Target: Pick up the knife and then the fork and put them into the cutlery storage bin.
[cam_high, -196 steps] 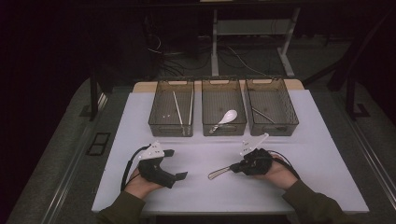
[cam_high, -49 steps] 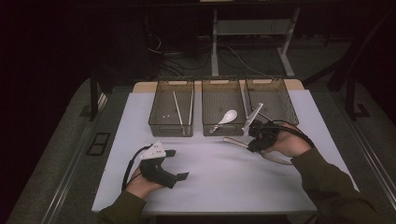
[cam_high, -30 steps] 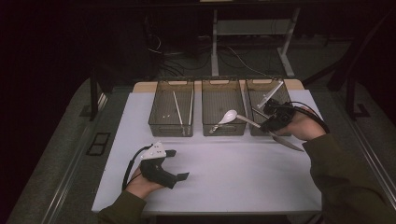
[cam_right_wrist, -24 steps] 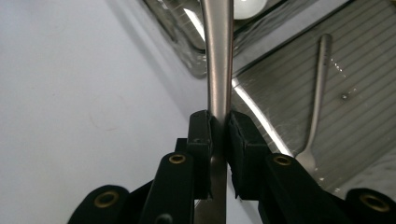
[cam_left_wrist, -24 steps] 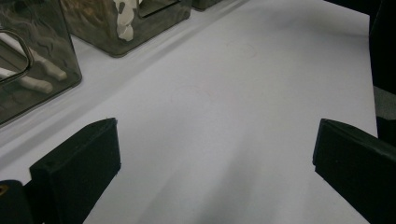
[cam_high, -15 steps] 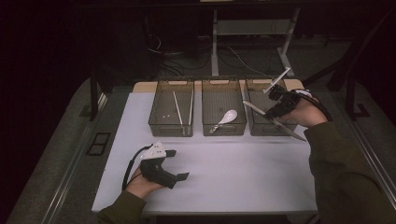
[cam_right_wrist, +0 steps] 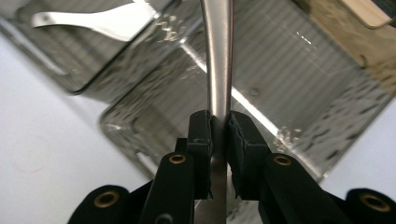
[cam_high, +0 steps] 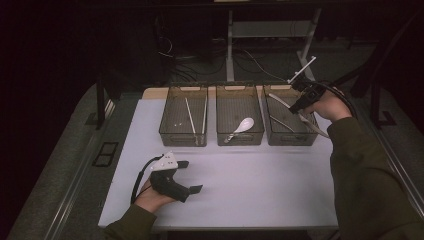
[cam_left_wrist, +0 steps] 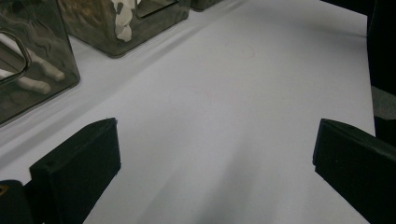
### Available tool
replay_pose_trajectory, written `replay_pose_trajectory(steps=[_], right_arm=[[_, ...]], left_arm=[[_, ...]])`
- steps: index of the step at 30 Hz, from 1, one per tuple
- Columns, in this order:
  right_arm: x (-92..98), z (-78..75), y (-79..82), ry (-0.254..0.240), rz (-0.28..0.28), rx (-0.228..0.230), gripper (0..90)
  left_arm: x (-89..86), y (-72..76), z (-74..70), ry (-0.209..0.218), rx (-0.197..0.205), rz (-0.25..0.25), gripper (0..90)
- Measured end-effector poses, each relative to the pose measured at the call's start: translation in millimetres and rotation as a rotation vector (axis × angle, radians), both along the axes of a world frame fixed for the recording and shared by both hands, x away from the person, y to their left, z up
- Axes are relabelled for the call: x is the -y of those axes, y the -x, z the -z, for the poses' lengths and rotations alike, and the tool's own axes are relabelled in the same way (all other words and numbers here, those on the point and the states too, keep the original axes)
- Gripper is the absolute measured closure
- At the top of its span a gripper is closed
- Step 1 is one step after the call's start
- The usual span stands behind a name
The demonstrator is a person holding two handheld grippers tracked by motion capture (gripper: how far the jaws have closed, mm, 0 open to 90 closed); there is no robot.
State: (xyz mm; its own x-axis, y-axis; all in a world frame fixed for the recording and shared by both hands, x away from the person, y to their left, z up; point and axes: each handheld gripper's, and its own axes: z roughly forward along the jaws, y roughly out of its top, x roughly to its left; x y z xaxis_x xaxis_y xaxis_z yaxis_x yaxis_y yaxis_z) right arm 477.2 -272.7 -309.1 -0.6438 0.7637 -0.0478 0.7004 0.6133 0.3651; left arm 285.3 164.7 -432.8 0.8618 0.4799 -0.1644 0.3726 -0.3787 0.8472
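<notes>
**Metal spoon held over the right bin**

High view: right gripper (cam_high: 300, 102) holds a metal spoon (cam_high: 280, 100) above the right bin (cam_high: 290, 137) near the bench's far edge.
Left gripper view: fingers (cam_left_wrist: 74, 163) spread wide, empty.
Right gripper view: fingers (cam_right_wrist: 201, 140) clenched on the spoon's handle (cam_right_wrist: 218, 70).

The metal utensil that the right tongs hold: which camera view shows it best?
The right gripper view: the metal utensil's handle runs up close between the shut right tongs, above the right bin. In the high view it is a thin bright strip by the hand. The left gripper view looks elsewhere.
</notes>
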Motion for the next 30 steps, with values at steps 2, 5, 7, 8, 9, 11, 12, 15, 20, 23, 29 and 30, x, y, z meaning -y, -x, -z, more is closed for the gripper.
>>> replay_pose_trajectory(steps=[2, 5, 7, 8, 9, 11, 12, 15, 20, 23, 29, 30], right_arm=[[2.0, -0.3, -6.2, -0.005, 0.021, -0.008, 79.0], [4.7, 0.1, -16.3, -0.012, 0.042, -0.010, 79.0], [5.1, 0.8, -23.3, -0.017, 0.063, -0.013, 79.0], [4.9, 1.2, -25.5, -0.014, 0.069, -0.013, 79.0], [4.5, 1.8, -28.5, -0.012, 0.078, -0.014, 79.0], [4.6, 3.6, -34.5, -0.013, 0.096, -0.013, 79.0], [4.6, 4.7, -37.3, -0.018, 0.105, -0.014, 79.0], [4.5, 8.3, -46.0, -0.022, 0.129, -0.023, 78.9], [2.1, 16.3, -59.3, -0.032, 0.175, -0.029, 78.9], [0.1, 22.6, -65.0, -0.037, 0.189, -0.037, 78.9], [-0.4, 37.3, -71.7, -0.031, 0.219, -0.053, 78.9], [-0.2, 40.0, -72.0, -0.031, 0.219, -0.061, 78.9]], left_arm=[[0.0, 0.2, 0.0, 0.000, 0.001, 0.001, 0.0], [0.3, 0.4, 0.1, 0.004, -0.001, 0.000, 0.0], [0.5, 0.8, -0.1, 0.003, -0.001, 0.002, 0.0], [0.6, 1.0, -0.2, 0.004, -0.001, 0.002, 0.0], [0.6, 1.3, -0.3, 0.005, -0.001, 0.002, 0.0], [0.1, 1.3, -0.7, 0.002, 0.002, 0.006, 0.0], [0.0, 1.5, -0.7, 0.005, 0.000, 0.004, 0.0], [0.1, 2.0, -0.9, 0.007, 0.001, 0.005, 0.0], [0.5, 2.3, -1.0, 0.000, 0.007, 0.010, 0.0], [0.5, 2.5, -1.1, 0.003, 0.004, 0.011, 0.0], [0.8, 2.5, -1.0, 0.002, 0.007, 0.016, 0.0], [0.7, 2.5, -1.0, 0.001, 0.008, 0.019, 0.0]])
